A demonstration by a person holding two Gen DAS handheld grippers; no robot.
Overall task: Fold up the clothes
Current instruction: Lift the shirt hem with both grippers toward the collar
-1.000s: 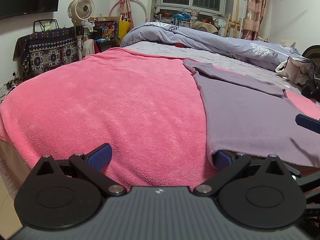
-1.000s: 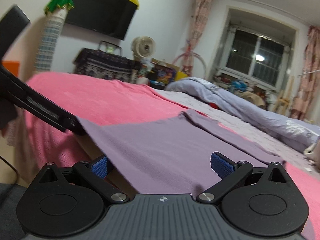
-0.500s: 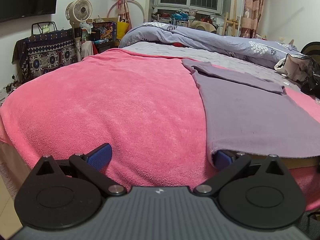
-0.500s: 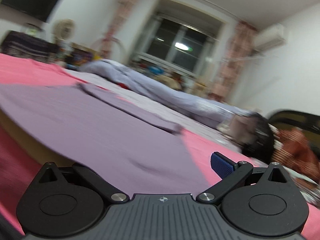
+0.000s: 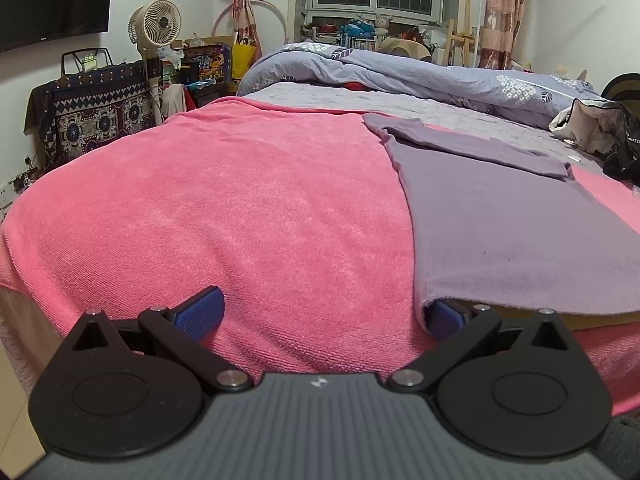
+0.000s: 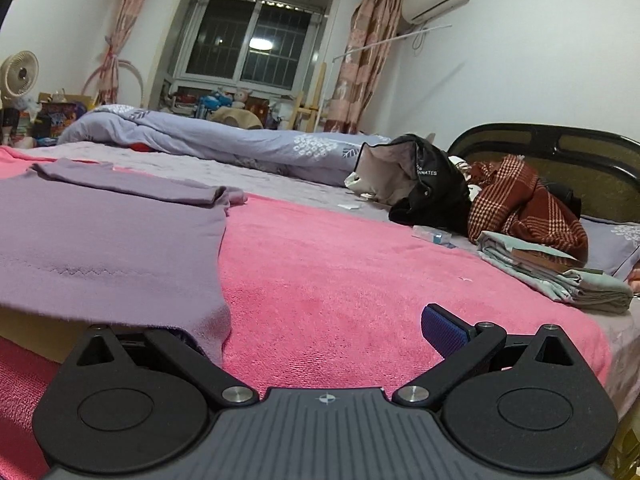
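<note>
- Purple garment (image 5: 500, 232) lies flat on pink blanket (image 5: 224, 216).
- L gripper (image 5: 320, 314) spread wide, at garment's near left corner.
- R gripper (image 6: 320, 332) spread wide; left finger seems hidden under the hem.

Lilac garment (image 5: 500, 232) lies flat on the bed — sleeve folded across its top.

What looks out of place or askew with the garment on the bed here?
The purple garment overhangs the pink blanket edge, its hem draped over one finger of each open claw; otherwise flat, nothing spilled.
</note>
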